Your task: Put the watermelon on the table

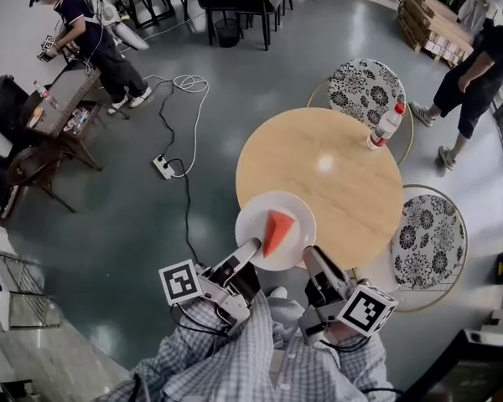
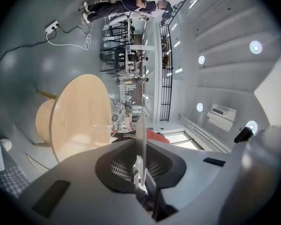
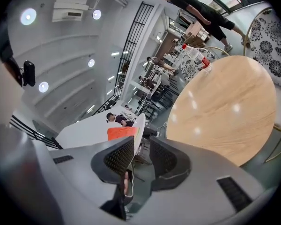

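Your left gripper (image 1: pixel 252 247) pinched the plate (image 1: pixel 253 214) by its near rim, your right gripper (image 1: pixel 311 255) gaped around that rim, and watermelon (image 1: pixel 277 231) and table (image 1: pixel 335 166) lay straight ahead of both.

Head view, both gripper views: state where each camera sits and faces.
Head view: on the person's head, looking steeply down at table, plate, watermelon; sleeves, left gripper, right gripper show.
Left gripper view: on the left gripper, along jaws shut on the plate rim.
Right gripper view: on the right gripper; plate between parted jaws.
All share plate, table.
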Demonstrator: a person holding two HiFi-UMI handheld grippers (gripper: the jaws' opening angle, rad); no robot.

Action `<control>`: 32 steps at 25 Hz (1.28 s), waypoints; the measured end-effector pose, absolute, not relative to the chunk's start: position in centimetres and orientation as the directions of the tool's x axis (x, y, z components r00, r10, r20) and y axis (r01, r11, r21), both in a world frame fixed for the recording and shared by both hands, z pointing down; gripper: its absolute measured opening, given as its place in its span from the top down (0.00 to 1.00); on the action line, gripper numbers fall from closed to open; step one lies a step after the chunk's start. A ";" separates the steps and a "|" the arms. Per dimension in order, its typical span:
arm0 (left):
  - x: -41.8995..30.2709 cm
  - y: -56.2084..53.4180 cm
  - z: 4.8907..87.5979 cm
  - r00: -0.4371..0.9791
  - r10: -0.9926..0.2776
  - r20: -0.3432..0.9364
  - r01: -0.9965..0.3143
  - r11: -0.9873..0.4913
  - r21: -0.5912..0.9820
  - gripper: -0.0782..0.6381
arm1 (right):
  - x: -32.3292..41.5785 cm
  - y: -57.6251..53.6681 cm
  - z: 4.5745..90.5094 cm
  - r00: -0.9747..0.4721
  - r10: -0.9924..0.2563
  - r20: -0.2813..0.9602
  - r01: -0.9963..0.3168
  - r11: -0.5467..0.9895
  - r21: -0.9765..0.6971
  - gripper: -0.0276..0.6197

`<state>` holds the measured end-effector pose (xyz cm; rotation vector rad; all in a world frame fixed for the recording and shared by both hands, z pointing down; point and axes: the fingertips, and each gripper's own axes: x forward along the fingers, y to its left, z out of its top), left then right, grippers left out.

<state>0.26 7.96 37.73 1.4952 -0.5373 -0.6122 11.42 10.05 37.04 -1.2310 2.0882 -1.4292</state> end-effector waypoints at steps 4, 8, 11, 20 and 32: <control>0.6 6.8 37.7 0.739 -0.672 -0.042 0.039 -0.020 0.999 0.85 | 10.9 9.5 37.2 -0.596 -0.782 0.181 -0.427 0.118 -0.897 0.82; 1.3 5.9 37.6 0.762 -0.647 -0.024 0.004 -0.033 0.999 0.85 | 10.4 8.8 37.6 -0.599 -0.780 0.183 -0.429 0.119 -0.896 0.83; 1.7 5.2 37.8 0.768 -0.640 -0.017 0.000 -0.026 1.000 0.85 | 10.7 7.9 37.7 -0.575 -0.800 0.171 -0.448 0.133 -0.884 0.83; 0.9 1.4 38.9 0.790 -0.613 -0.003 0.006 0.003 1.000 0.85 | 9.9 4.3 38.3 -0.558 -0.811 0.178 -0.458 0.122 -0.881 0.83; -1.2 -5.0 39.5 0.808 -0.589 0.002 0.008 0.015 1.000 0.85 | 7.8 -1.8 38.8 -0.516 -0.841 0.165 -0.428 0.086 -0.900 0.84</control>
